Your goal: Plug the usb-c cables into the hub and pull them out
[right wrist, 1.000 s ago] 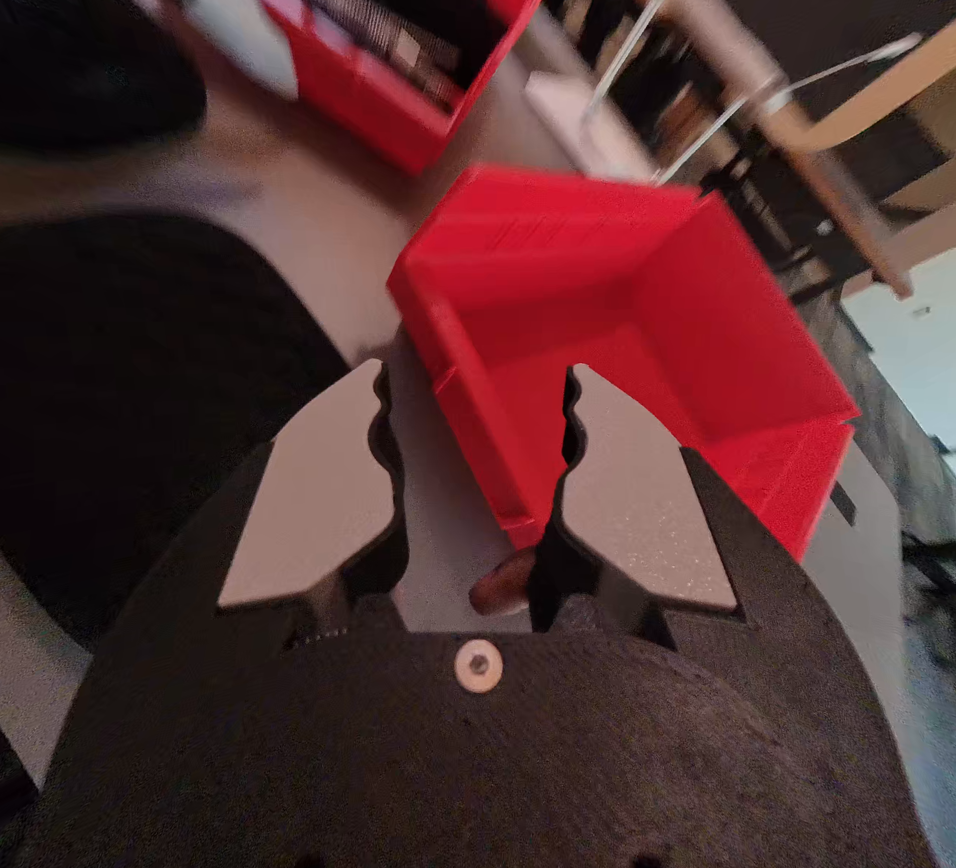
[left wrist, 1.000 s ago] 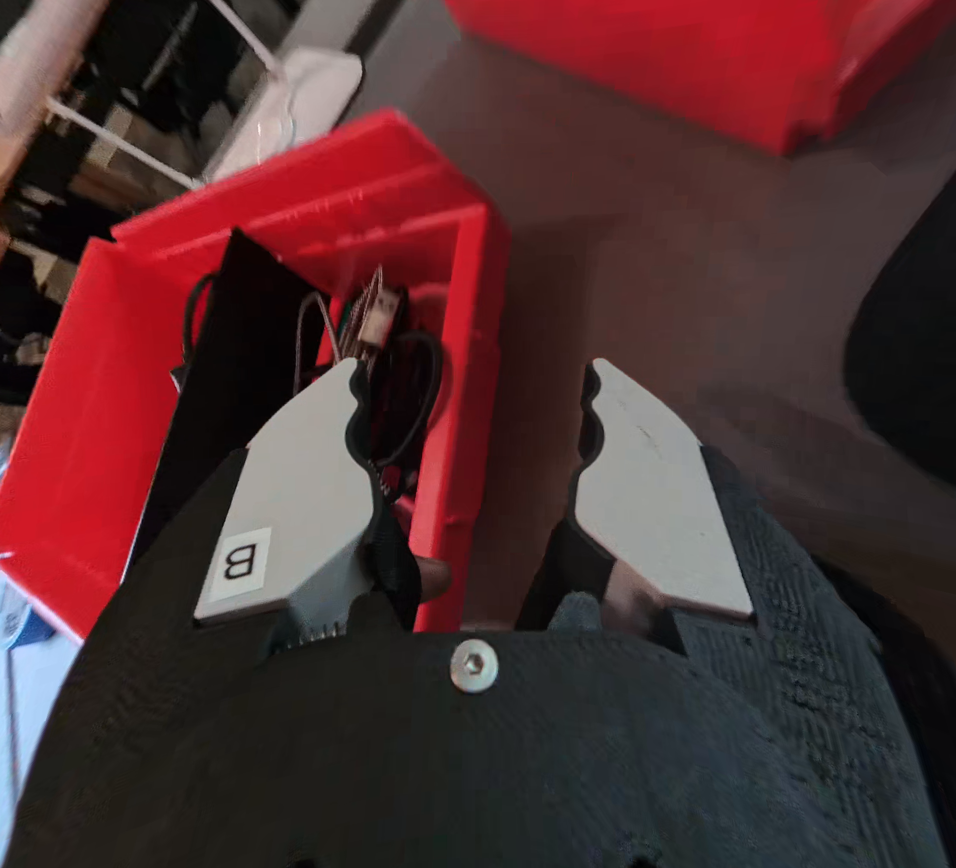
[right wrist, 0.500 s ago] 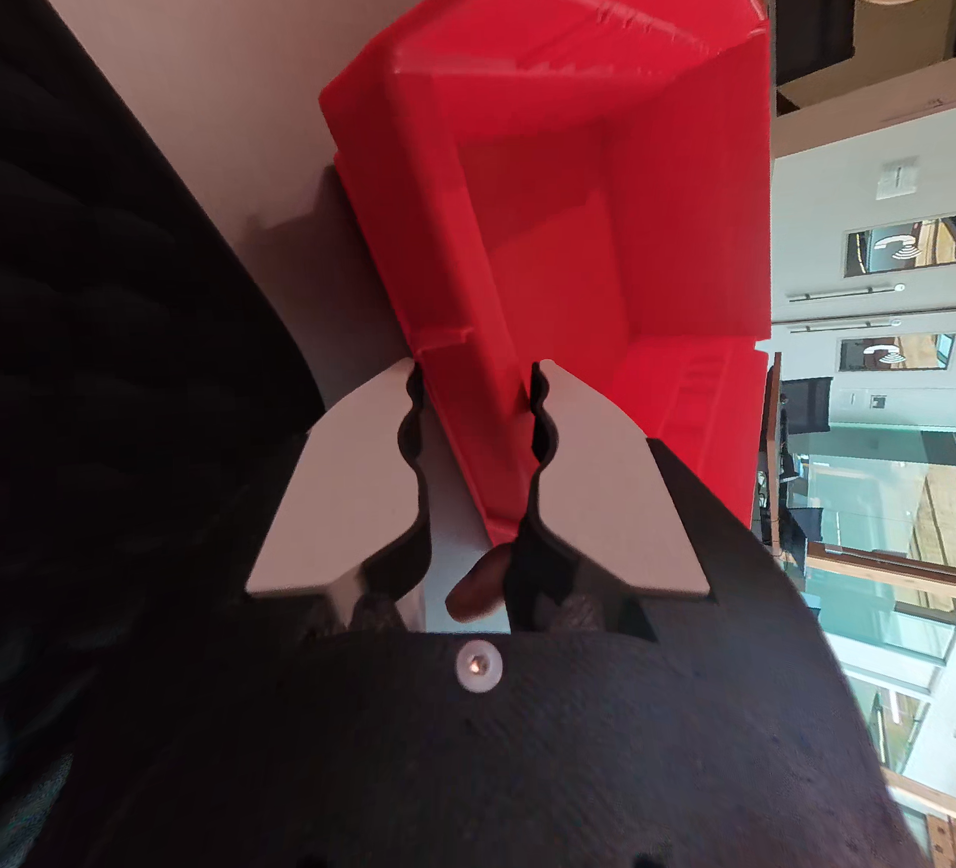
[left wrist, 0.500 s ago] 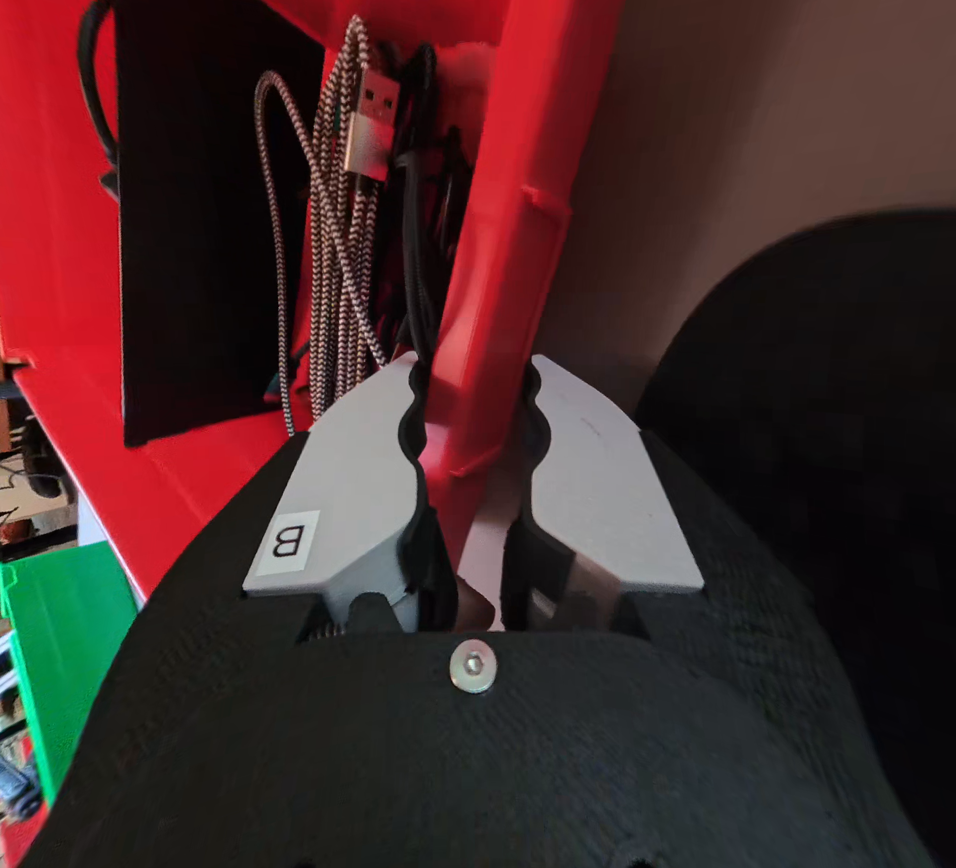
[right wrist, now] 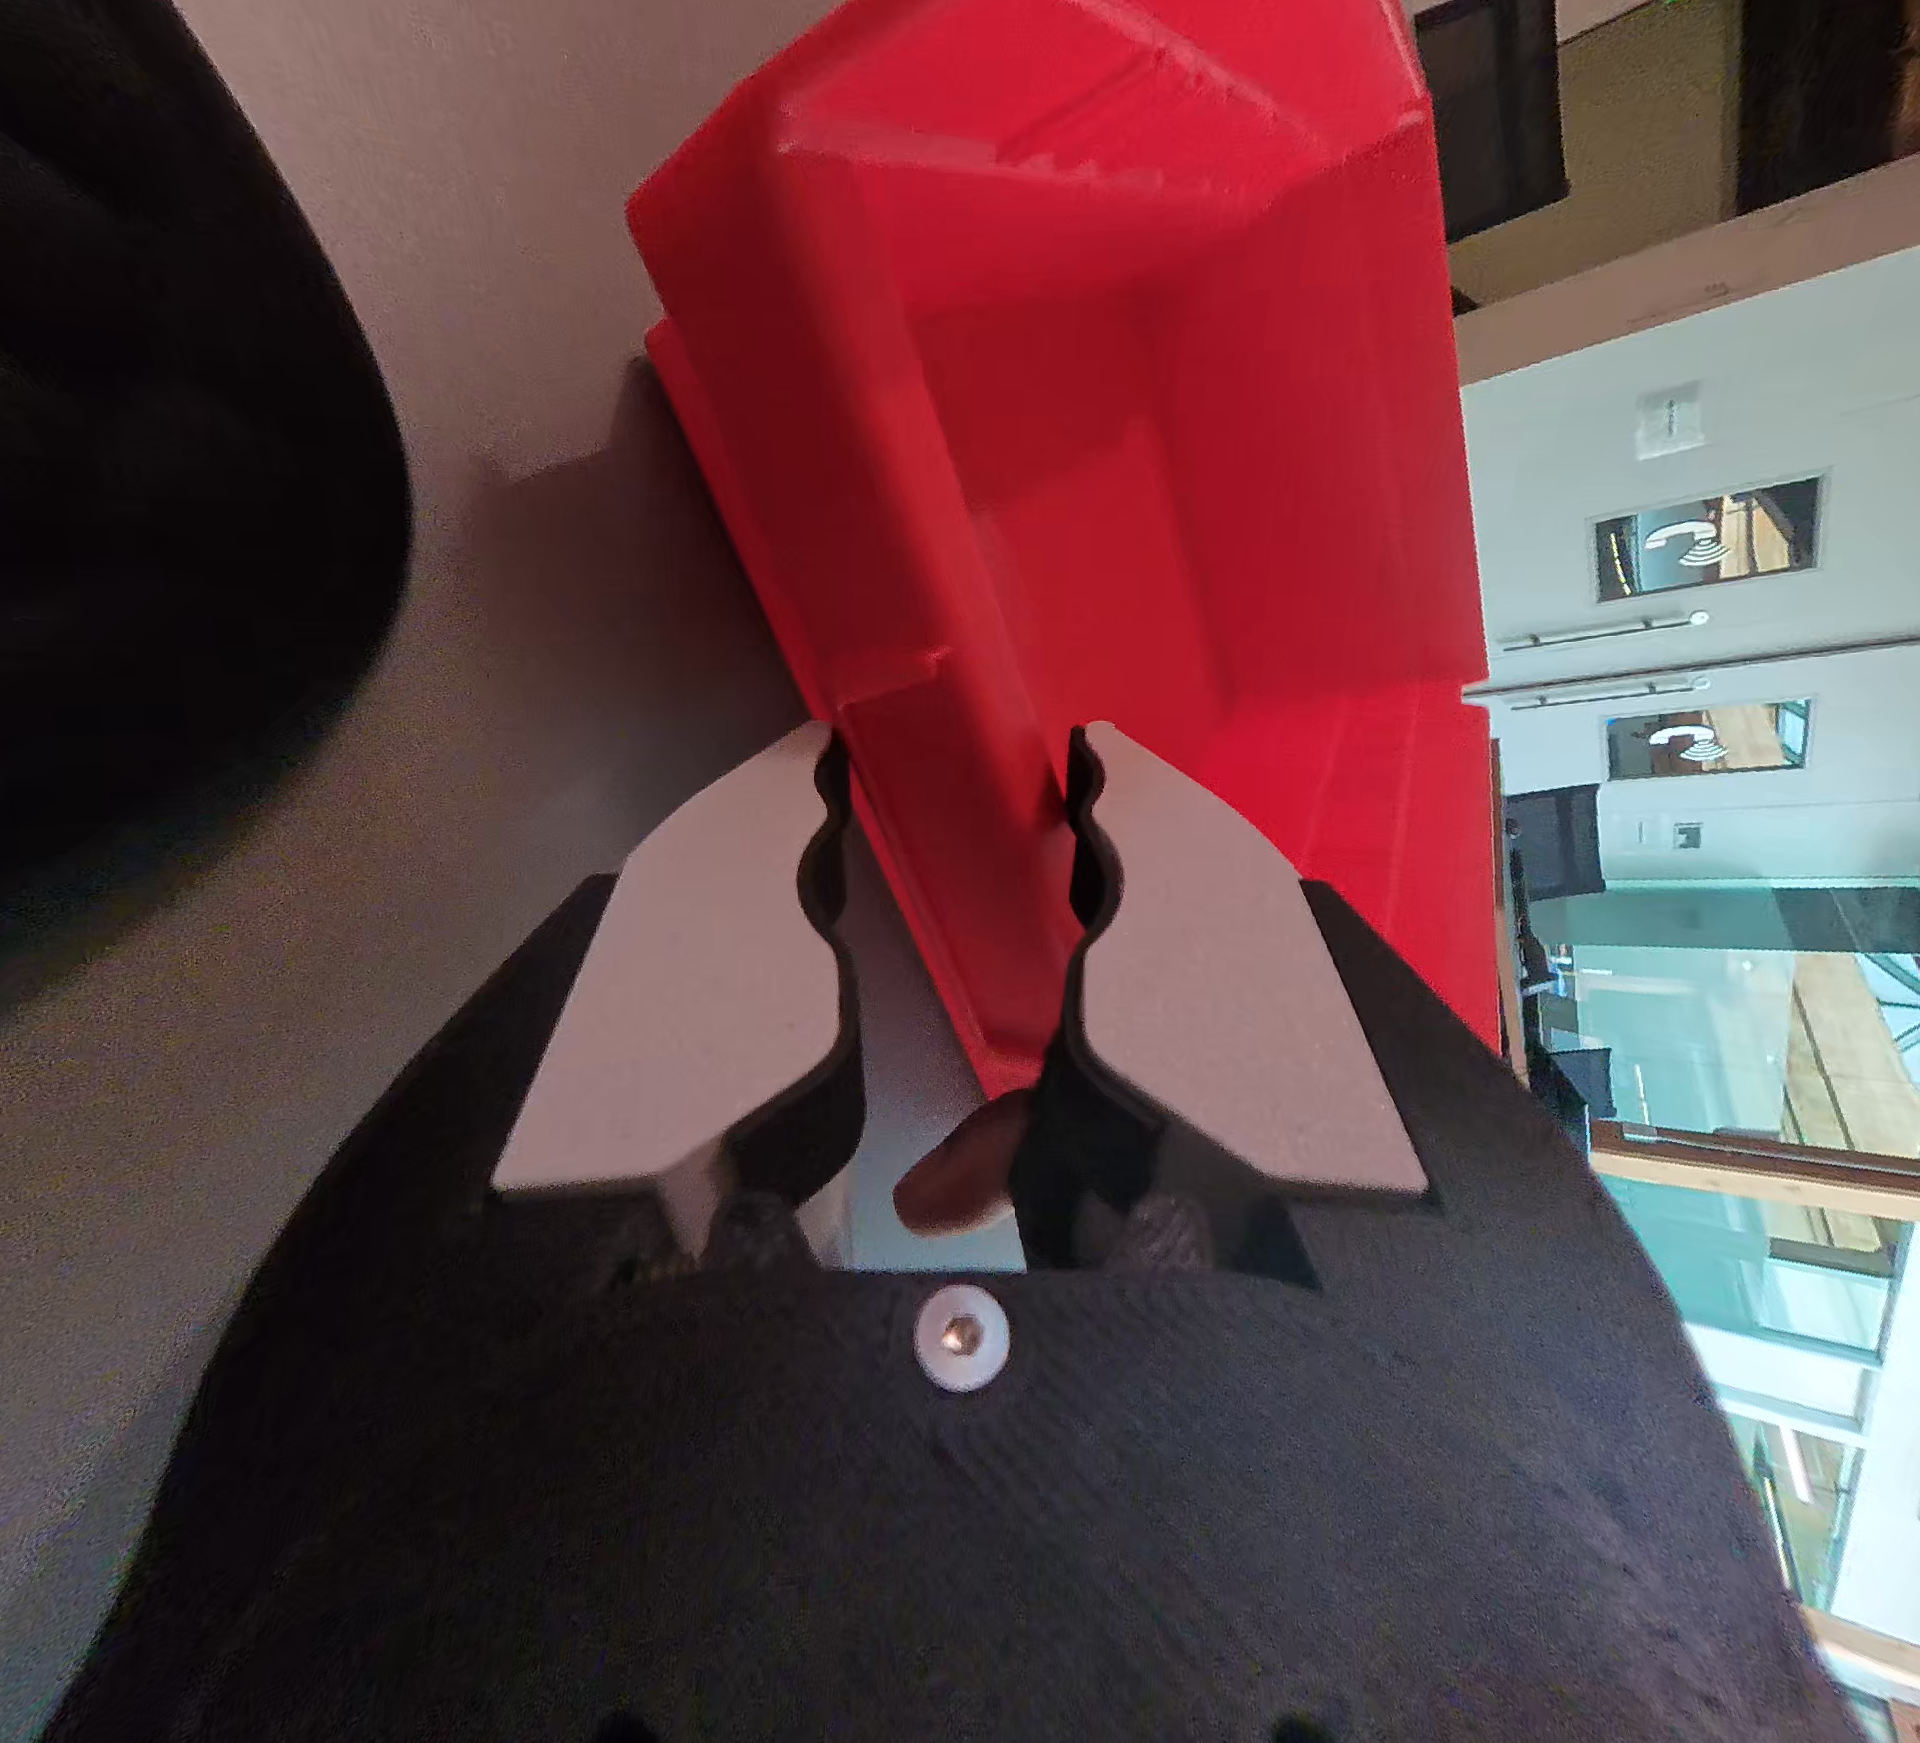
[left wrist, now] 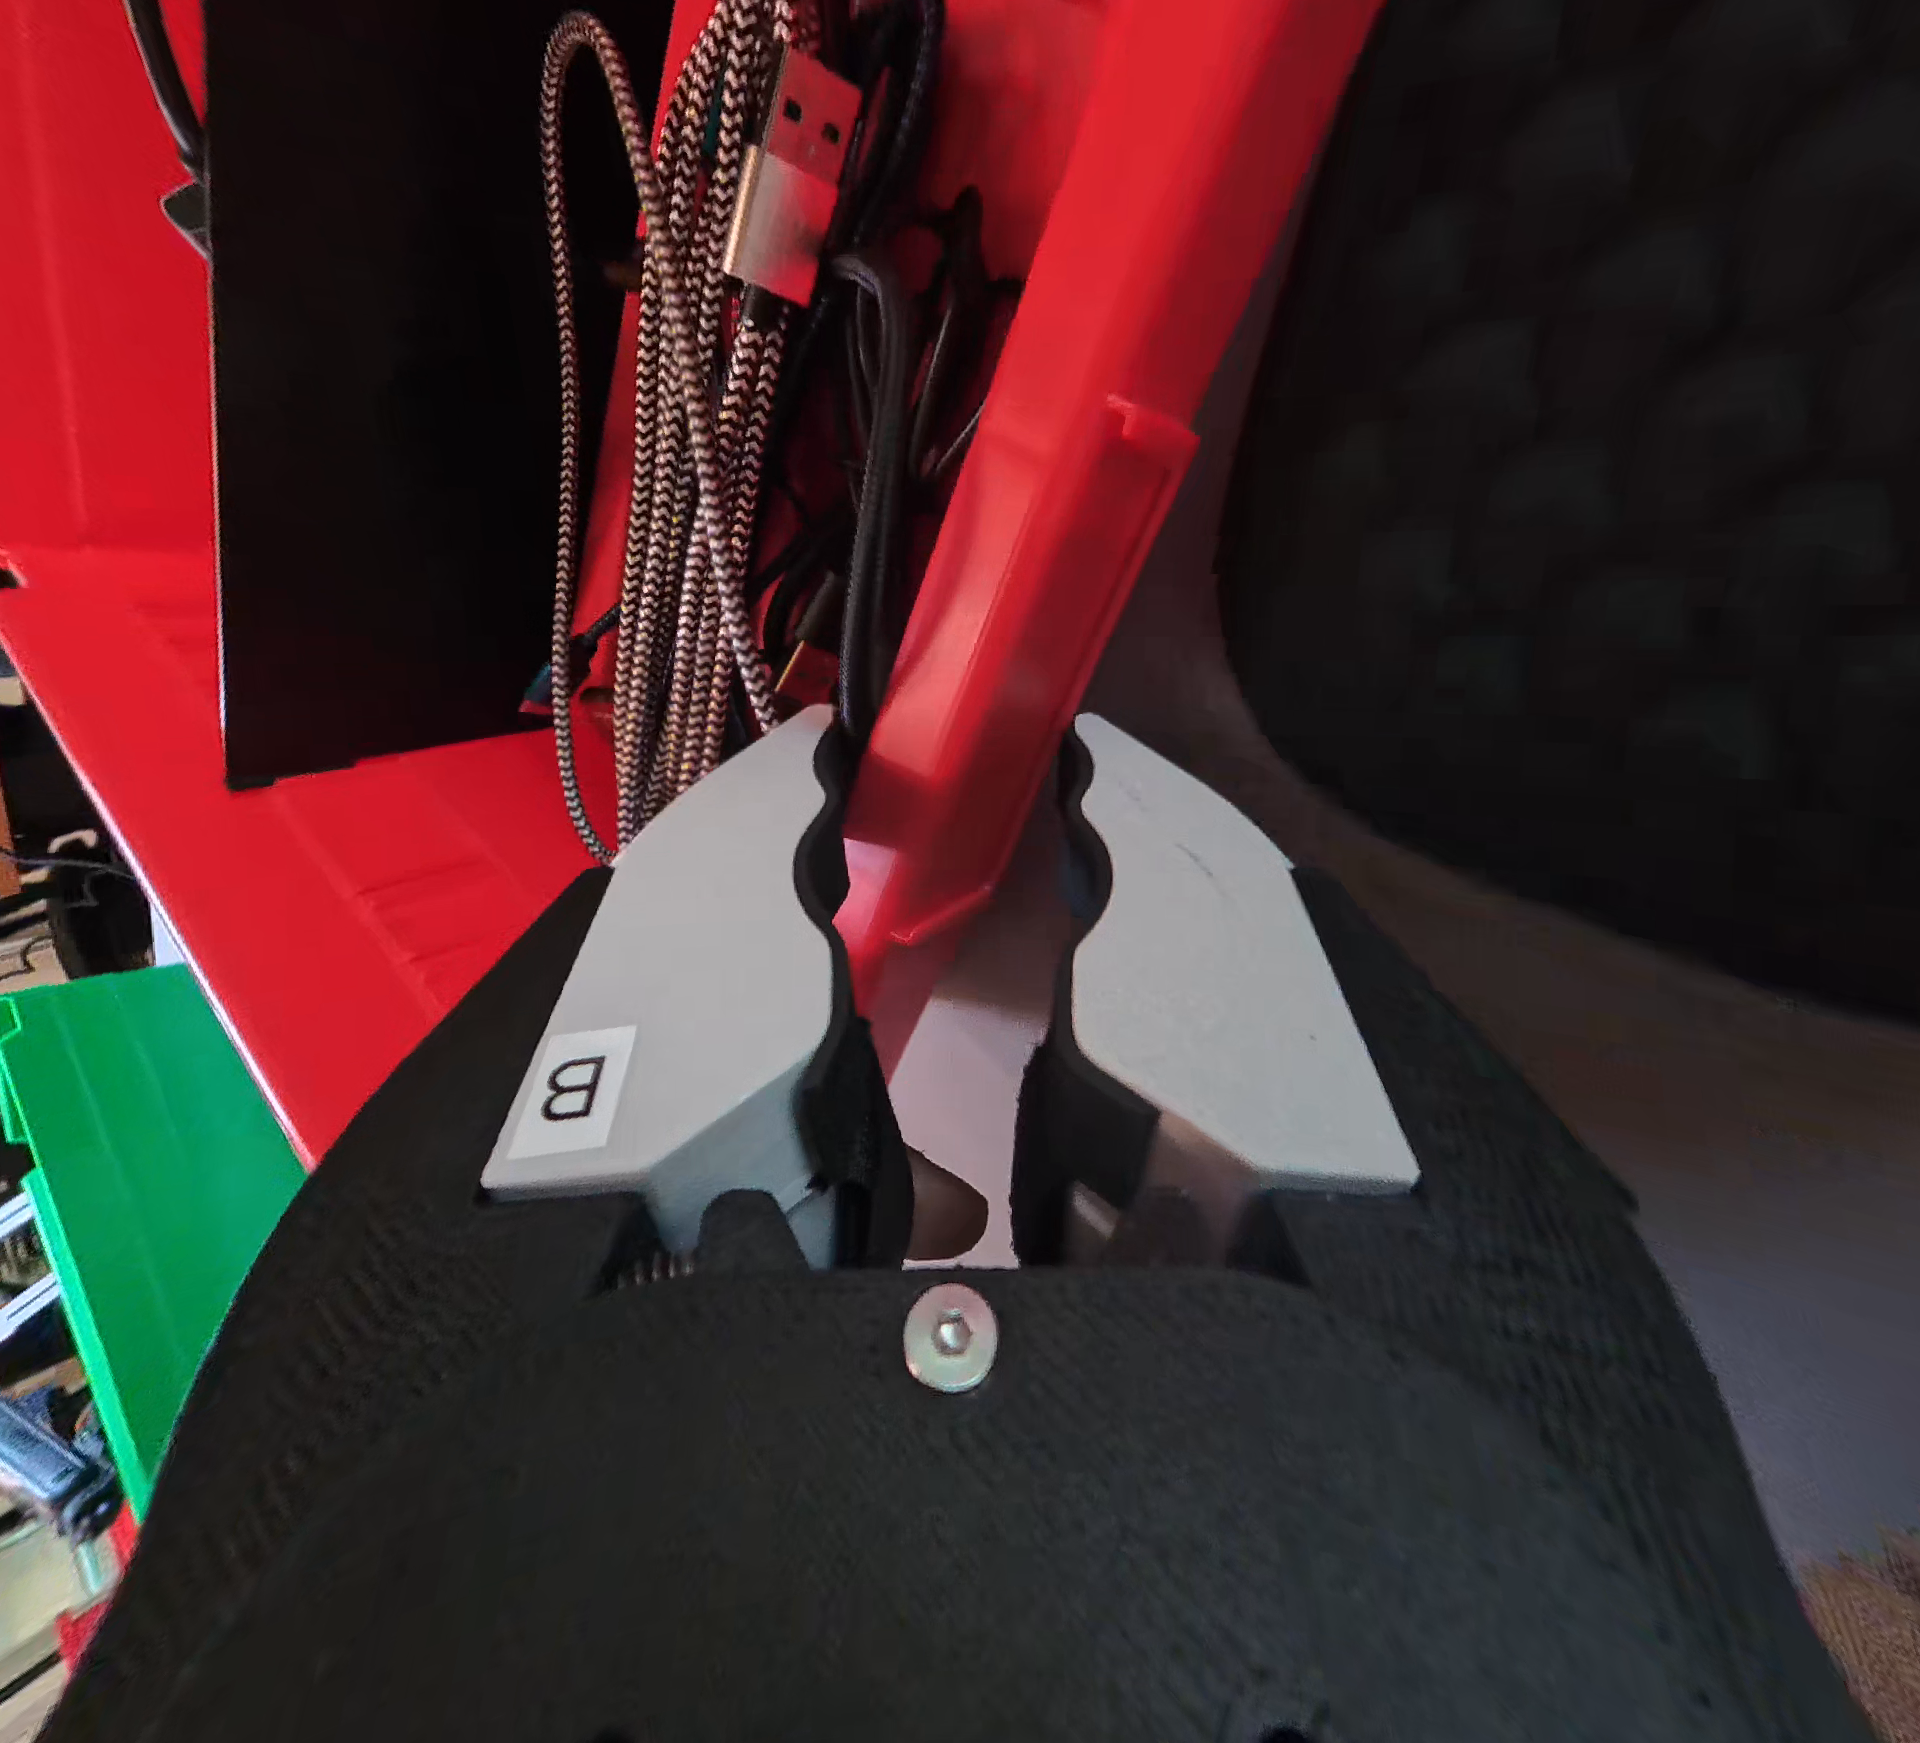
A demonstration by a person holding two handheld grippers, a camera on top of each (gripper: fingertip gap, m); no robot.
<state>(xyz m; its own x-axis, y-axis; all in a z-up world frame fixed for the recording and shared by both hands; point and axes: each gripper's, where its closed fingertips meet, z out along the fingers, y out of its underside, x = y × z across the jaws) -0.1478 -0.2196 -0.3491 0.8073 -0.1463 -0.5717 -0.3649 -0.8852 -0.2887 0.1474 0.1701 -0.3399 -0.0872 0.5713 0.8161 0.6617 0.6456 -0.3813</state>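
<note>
Evidently this is setup. Left of centre in the left wrist view, braided USB cables (left wrist: 686, 405) lie in a red bin (left wrist: 1049, 488) whose wall the left gripper (left wrist: 951, 758) clamps; no hub is identifiable. The right gripper (right wrist: 951, 743) pinches an empty red bin (right wrist: 1039, 446). Next, place both.

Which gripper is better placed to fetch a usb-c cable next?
Left, probably. The left gripper clamps the wall of the red bin holding the braided cables; the right gripper clamps an empty red bin. Both must release first.
</note>
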